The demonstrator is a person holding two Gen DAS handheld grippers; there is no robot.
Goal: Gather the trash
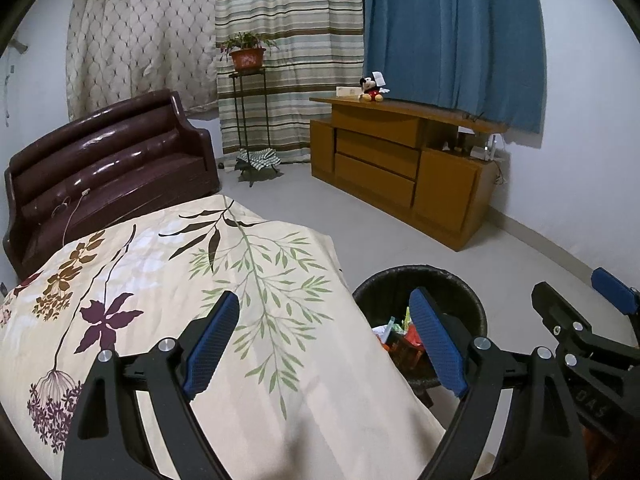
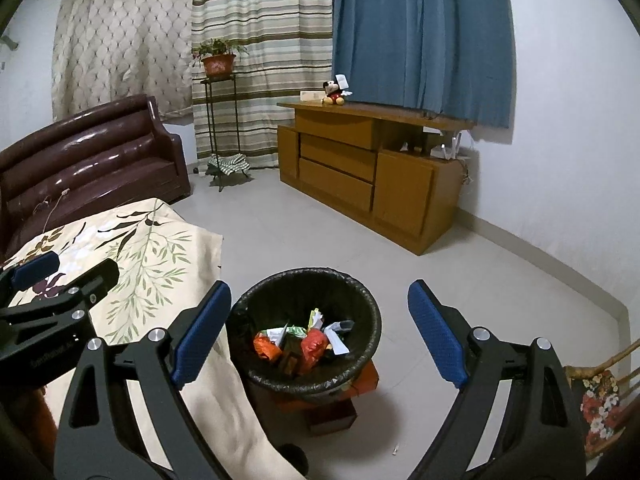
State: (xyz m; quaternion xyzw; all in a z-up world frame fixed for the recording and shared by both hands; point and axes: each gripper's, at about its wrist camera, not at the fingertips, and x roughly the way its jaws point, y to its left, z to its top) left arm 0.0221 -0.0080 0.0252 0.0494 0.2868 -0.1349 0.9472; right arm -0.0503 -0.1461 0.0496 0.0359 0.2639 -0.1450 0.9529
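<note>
Both grippers, left gripper (image 1: 326, 338) and right gripper (image 2: 320, 326), hold jaws wide, empty; no readable writing on bin (image 2: 368, 322) trash (image 2: 316, 340).

brown sofa (image 1: 108, 160), wooden cabinet (image 1: 400, 164), curtains (image 1: 452, 36), pale floor (image 2: 460, 280).

Cream floral tablecloth (image 1: 240, 264); black bin (image 2: 306, 312); blue curtain (image 1: 452, 36); striped curtain (image 1: 288, 40); maroon sofa (image 1: 108, 160)

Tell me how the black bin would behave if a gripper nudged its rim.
The bin would probably tip rather than slide: it seems to sit raised on a small box. It likely weighs little, holding only crumpled wrappers. Its thin liner would probably slip or crumple under the pads.
</note>
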